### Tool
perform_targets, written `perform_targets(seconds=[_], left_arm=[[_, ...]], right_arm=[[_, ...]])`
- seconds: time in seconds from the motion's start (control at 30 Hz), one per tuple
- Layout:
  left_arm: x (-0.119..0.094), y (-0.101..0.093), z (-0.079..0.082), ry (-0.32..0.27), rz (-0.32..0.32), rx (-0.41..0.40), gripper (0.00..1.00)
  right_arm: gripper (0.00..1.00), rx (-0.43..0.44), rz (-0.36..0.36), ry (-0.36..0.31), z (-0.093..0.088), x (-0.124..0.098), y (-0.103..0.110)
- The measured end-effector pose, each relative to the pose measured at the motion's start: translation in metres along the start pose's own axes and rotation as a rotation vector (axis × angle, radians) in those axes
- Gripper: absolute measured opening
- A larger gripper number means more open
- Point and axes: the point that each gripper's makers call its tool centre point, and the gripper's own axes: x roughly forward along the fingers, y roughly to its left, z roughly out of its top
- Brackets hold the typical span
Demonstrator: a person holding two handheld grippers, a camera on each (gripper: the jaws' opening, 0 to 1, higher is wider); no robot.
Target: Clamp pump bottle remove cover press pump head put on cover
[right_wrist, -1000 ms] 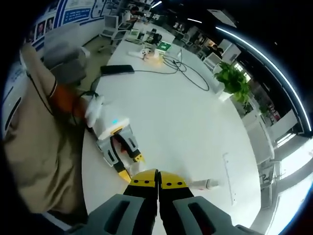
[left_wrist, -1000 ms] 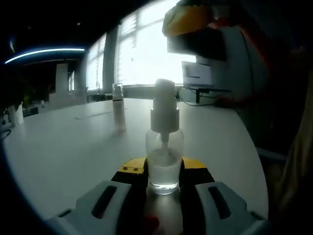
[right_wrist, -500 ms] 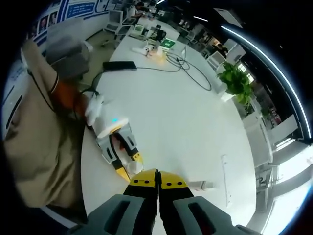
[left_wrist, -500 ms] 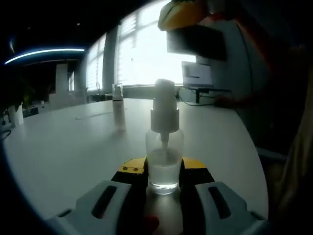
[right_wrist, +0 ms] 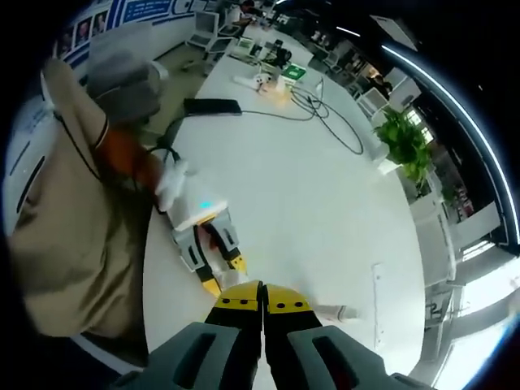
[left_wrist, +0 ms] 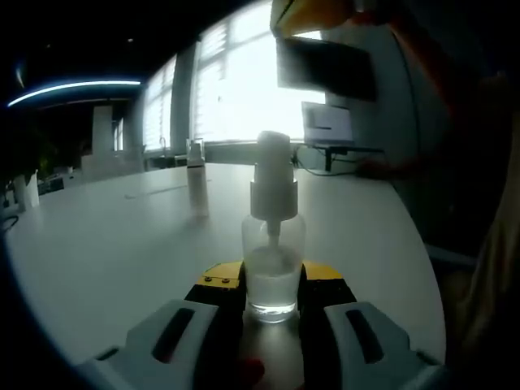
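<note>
Open tabletop either side of the clamped bottle

The pump bottle (left_wrist: 273, 244) blocks the left gripper (left_wrist: 272, 296) straight ahead — bare white table (left_wrist: 106, 252) lies left and right; a clear cover (left_wrist: 195, 175) stands beyond-left, the right gripper (left_wrist: 313, 12) hangs overhead.

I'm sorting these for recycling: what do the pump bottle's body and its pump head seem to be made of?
The pump bottle body looks like clear glass or hard plastic: you see through it to the dip tube. The pump head looks like opaque white plastic with a smooth, matte finish. The left gripper clamps the body.
</note>
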Motion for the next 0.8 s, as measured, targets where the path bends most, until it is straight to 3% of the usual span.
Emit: perform_targets(seconds=[0.8], left_arm=[[0.001, -0.0009, 0.0004, 0.0, 0.0, 0.001, 0.16]], right_arm=[[0.0, -0.036, 0.047, 0.038, -0.0063, 0.0004, 0.0057]])
